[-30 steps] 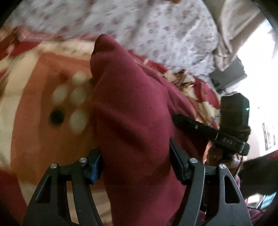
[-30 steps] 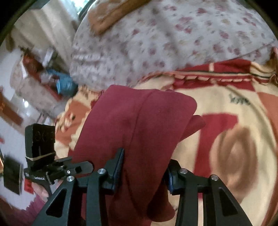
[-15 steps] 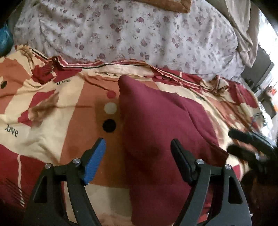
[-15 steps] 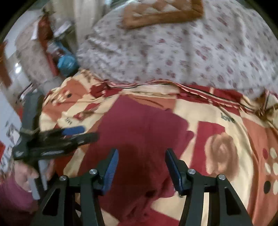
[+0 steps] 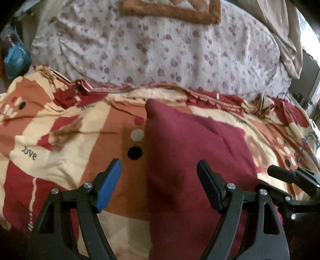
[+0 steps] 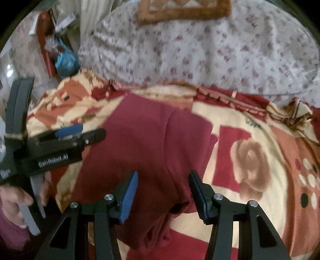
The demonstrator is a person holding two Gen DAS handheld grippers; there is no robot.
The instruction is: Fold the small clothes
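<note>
A dark red garment (image 5: 192,160) lies folded flat on the patterned blanket (image 5: 60,140); it also shows in the right wrist view (image 6: 144,144). My left gripper (image 5: 160,176) is open and empty, raised above the garment's left edge near its front. My right gripper (image 6: 163,186) is open and empty, raised over the garment's near right part. The left gripper shows in the right wrist view (image 6: 80,132) at the garment's left side, held by a hand.
A floral white quilt (image 5: 160,50) lies bunched behind the blanket, with a brown-edged cushion (image 5: 172,10) on it. A blue bag (image 6: 66,60) and clutter stand off the bed's left. The right gripper's tip (image 5: 288,176) pokes in at right.
One second ago both grippers were shut on the raised garment. They let go; the garment now lies flat on the blanket, and both grippers have opened and pulled back from it.
</note>
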